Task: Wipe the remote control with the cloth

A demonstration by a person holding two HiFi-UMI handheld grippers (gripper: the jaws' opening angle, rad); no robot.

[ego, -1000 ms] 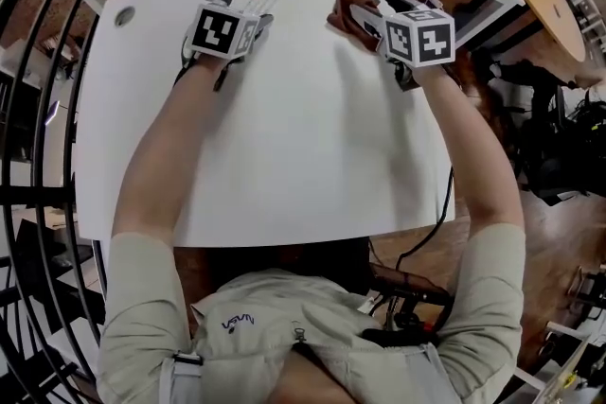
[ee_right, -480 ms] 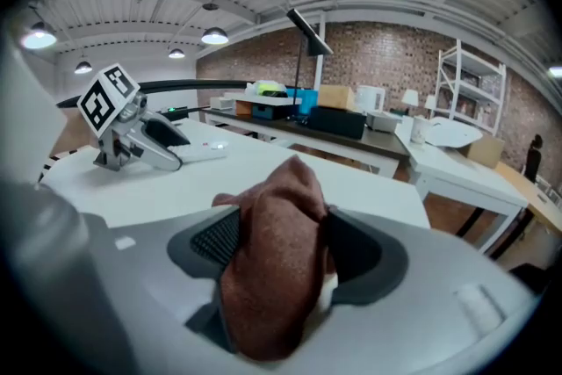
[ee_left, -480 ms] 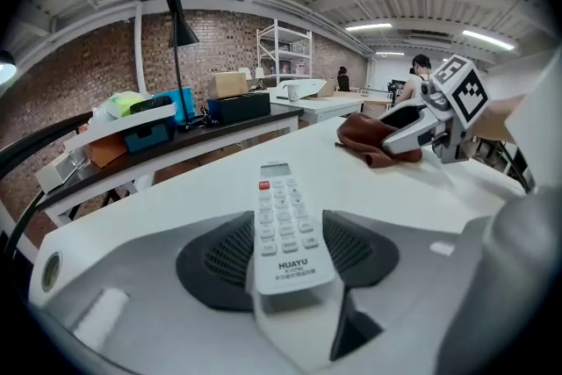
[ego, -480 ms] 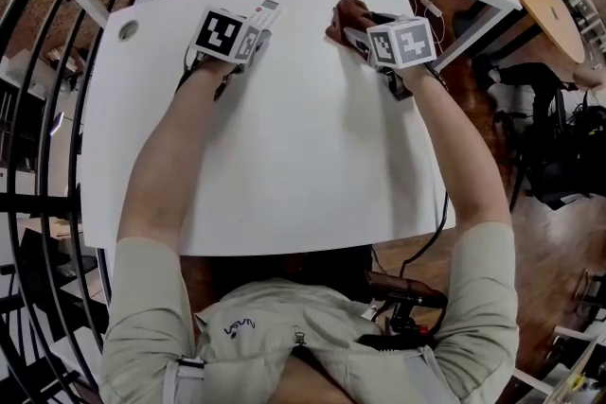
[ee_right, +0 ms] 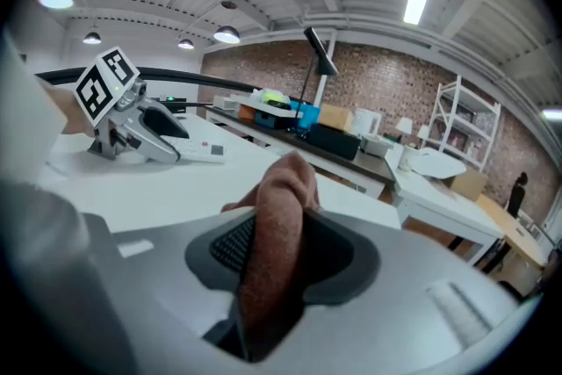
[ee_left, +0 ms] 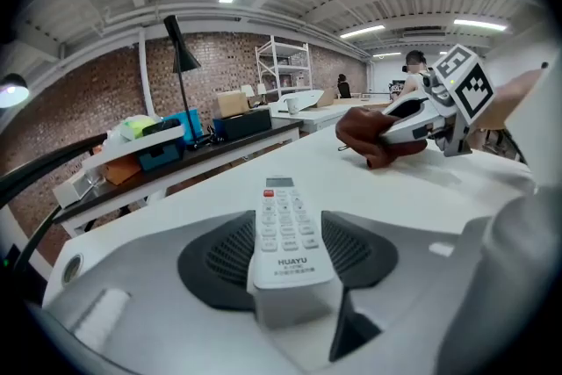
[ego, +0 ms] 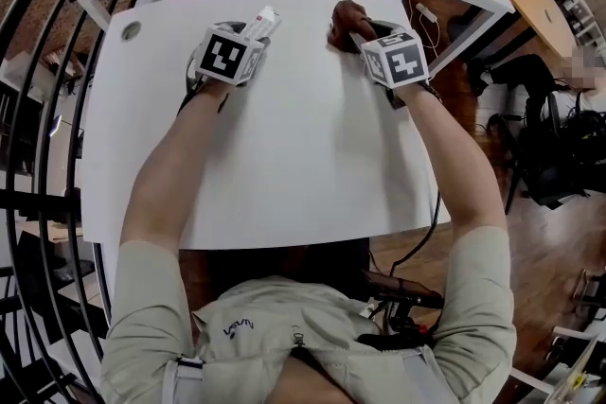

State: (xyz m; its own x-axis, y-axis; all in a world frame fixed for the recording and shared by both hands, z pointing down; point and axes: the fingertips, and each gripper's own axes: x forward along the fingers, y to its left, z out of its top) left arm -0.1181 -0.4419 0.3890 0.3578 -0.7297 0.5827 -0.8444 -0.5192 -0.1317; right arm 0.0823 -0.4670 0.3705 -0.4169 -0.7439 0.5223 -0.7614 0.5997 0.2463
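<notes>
Both hands are finishing the grasping step, and no wiping is happening yet. The left gripper (ee_left: 290, 252) has just been closing. Its fingers (ee_left: 219, 255) are clamping the remote (ee_left: 283, 228) by its long sides at the near end, keypad up, with the far end sticking out ahead. The right gripper (ee_right: 279, 255) has just been closing too. Its fingers (ee_right: 222, 244) are pinching a fold of the brown cloth (ee_right: 279, 215), which is standing up between them in a ridge. Remote and cloth are sitting apart near the far edge of the white desk (ego: 284, 156), the remote on the left and the cloth on the right.

Next, I judge, the hands are needing to come together, the left holding the remote steady while the right is dragging the cloth along it. The pinched fold is narrow, so loose cloth rather than fingertips should be meeting the keys.

The head view is giving the layout and the gap between the hands, but the marker cubes are covering the fingers there. Each gripper view is showing its own grip plainly, with the other gripper across the desk. Whether the remote is resting on the desk or is slightly raised is hard to tell.
</notes>
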